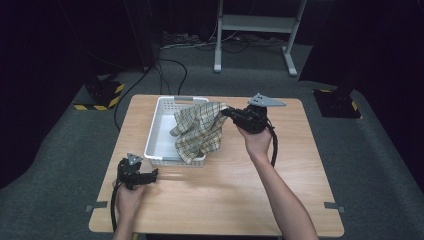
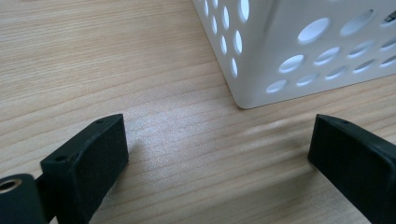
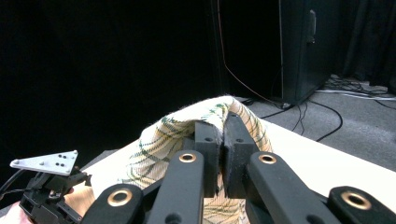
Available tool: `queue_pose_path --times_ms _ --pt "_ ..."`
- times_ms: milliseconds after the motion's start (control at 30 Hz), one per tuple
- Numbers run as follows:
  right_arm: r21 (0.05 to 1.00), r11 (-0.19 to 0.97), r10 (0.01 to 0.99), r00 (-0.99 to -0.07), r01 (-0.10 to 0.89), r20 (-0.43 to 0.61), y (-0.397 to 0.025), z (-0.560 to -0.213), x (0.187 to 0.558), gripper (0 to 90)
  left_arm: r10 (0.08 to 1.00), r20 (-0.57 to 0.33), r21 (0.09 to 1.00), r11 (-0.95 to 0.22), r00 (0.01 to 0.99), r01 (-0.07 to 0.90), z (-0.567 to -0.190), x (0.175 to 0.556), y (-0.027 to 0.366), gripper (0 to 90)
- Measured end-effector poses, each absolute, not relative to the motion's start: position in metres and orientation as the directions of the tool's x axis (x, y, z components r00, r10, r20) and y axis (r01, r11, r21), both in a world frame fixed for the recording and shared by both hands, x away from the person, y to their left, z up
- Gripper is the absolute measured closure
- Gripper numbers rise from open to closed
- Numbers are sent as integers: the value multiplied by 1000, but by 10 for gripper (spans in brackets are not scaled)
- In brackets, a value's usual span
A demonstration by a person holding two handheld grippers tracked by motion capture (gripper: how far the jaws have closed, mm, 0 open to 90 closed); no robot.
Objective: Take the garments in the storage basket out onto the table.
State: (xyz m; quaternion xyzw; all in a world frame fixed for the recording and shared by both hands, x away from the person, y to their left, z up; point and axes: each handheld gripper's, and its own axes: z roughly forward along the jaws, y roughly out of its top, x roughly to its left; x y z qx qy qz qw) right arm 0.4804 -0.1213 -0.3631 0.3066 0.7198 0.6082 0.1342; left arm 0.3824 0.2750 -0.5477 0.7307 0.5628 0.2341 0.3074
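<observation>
A cream cloth with green checks (image 1: 200,131) hangs over the near right rim of a white perforated basket (image 1: 159,131), lifted at one corner. My right gripper (image 1: 229,113) is shut on that corner; in the right gripper view the cloth (image 3: 159,144) drapes over the closed fingertips (image 3: 223,140). My left gripper (image 1: 150,175) rests low on the table just in front of the basket's near left corner. Its jaws stand wide apart with bare wood between them (image 2: 219,154), and the basket corner (image 2: 252,88) is just ahead.
The wooden table (image 1: 225,195) has free room in front and to the right of the basket. Beyond the far edge are a grey floor, cables and a metal stand (image 1: 255,30). In the right gripper view the left gripper (image 3: 46,186) shows at the lower left.
</observation>
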Motion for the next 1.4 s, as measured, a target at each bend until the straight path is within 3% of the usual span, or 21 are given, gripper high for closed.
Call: queue_pose_path --times_ms 1400 --pt "967 4 655 -731 253 189 -174 -351 472 874 967 -4 713 -176 256 679 -548 382 275 49"
